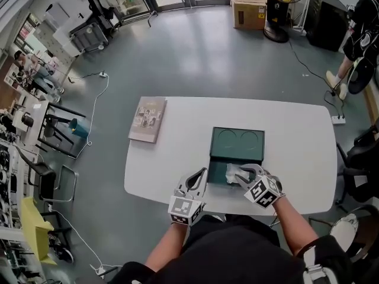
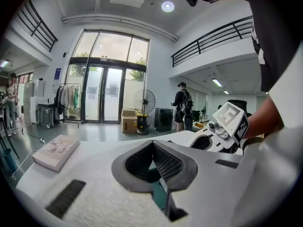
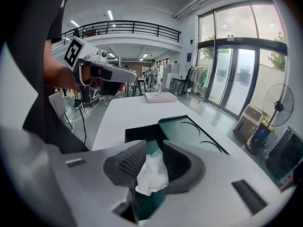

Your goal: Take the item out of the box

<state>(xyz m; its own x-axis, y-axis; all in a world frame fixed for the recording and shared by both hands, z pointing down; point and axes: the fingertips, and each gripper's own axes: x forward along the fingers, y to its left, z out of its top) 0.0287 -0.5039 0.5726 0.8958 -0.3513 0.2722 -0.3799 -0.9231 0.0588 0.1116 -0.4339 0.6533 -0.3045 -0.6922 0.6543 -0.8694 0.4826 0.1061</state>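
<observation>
Right gripper (image 3: pixel 154 146) gapes around crumpled white paper (image 3: pixel 152 173) inside green box (image 3: pixel 191 129) — left gripper (image 2: pixel 152 144) closed, empty.

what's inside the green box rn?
A crumpled white wad lies in the green box, between the open jaws of the right gripper. The box floor beneath the wad is covered.

Right gripper (image 1: pixel 244 175) at white paper (image 1: pixel 233 173) in green box (image 1: pixel 237 144); left gripper (image 1: pixel 199 177) just beside box; book (image 1: pixel 148 118) apart.

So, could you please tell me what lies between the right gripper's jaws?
Crumpled white paper, in the open green box; the right gripper view shows it, jaws apart.
</observation>
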